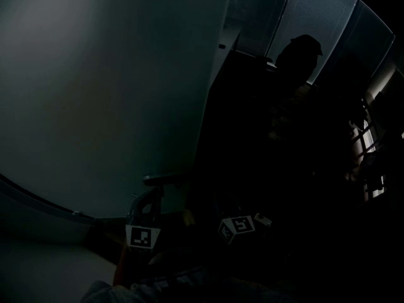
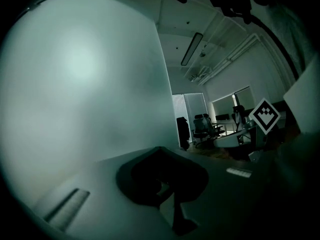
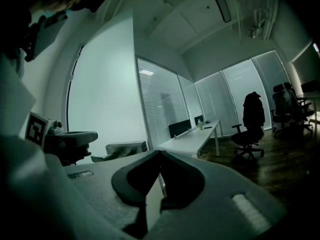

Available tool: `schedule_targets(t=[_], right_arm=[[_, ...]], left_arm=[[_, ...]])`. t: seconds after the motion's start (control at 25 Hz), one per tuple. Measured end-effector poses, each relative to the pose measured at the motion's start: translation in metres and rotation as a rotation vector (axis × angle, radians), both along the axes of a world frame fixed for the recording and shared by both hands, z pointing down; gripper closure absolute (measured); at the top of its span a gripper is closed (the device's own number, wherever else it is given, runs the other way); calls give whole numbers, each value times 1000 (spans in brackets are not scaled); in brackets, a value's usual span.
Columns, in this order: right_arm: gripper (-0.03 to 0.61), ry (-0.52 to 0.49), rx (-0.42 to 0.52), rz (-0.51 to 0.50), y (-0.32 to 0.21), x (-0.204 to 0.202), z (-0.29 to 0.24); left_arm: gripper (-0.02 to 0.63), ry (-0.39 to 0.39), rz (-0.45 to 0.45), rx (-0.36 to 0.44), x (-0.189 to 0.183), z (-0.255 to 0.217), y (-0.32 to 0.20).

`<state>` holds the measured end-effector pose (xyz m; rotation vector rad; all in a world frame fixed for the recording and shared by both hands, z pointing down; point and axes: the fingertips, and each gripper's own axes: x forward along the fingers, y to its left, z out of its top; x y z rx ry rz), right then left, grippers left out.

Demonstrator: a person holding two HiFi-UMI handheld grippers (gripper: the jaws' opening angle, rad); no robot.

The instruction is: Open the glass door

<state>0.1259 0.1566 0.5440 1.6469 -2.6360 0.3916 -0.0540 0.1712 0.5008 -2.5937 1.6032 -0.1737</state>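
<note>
The frosted glass door (image 1: 107, 93) fills the left of the dark head view and shows as a pale pane (image 2: 85, 84) in the left gripper view. A short horizontal handle (image 1: 165, 180) sticks out near its lower right edge, seen as a grey lever (image 3: 125, 148) from the right gripper. My left gripper (image 1: 153, 194) sits just under that handle; whether it touches is too dark to tell. Its jaws (image 2: 159, 150) are shut with nothing between them. My right gripper (image 3: 159, 153) is also shut and empty, held apart to the right with its marker cube (image 1: 237, 225).
A dark door frame or panel (image 1: 221, 137) stands right of the glass. Beyond are blinds-covered windows (image 3: 160, 104), a long white desk (image 3: 192, 139) and office chairs (image 3: 252, 121). A dark silhouette (image 1: 303, 52) stands at the back right.
</note>
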Motion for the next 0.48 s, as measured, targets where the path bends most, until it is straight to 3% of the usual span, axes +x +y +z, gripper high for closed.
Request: schedule_targets(t=[0.48], right_arm=[[577,-45,16,-33,25,-12,-10]], left_arm=[[611,51,-25,-24,-1,12,23]])
